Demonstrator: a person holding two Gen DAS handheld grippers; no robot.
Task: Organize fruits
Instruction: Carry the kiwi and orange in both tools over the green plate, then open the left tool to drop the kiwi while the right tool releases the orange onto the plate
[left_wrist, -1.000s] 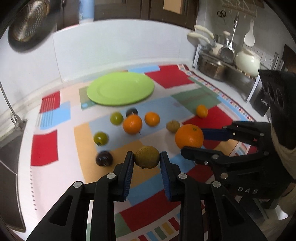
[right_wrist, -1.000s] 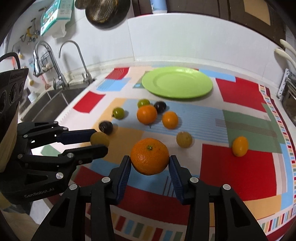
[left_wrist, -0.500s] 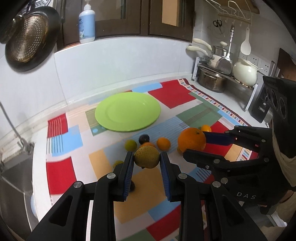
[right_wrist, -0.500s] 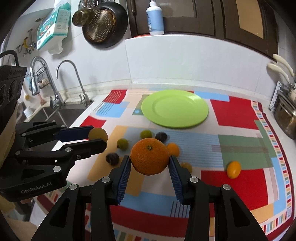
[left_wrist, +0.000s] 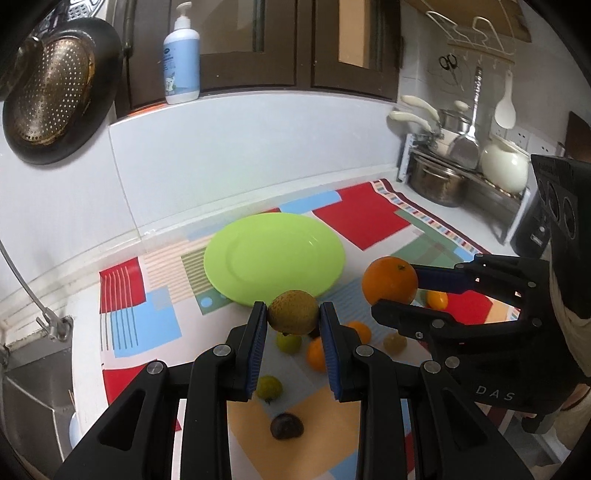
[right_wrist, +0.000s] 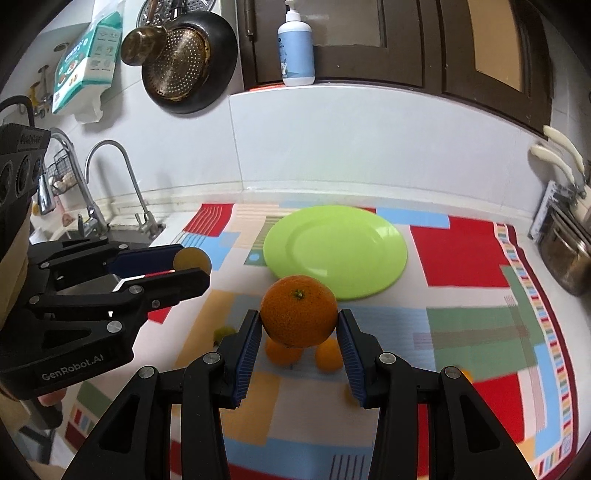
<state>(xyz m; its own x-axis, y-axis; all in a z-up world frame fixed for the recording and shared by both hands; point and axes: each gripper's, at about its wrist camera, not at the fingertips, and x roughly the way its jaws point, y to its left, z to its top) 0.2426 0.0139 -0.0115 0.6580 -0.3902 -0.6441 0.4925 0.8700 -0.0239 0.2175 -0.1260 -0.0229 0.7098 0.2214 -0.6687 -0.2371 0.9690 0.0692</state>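
The left gripper (left_wrist: 293, 319) holds a yellowish-brown fruit (left_wrist: 293, 311), the right gripper (right_wrist: 300, 326) an orange (right_wrist: 298, 311) — loose fruits beneath, green plate (left_wrist: 258, 254) beyond.

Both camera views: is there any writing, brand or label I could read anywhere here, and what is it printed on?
"GenRobot.AI": on the body of the left gripper, seen from the right wrist.
"DAS": on the body of the right gripper, seen from the left wrist.
Pump bottle label: blurred, unreadable.
Teal and white package hung on the wall: print too small.
Black device by the pot rack: small white label, unreadable.
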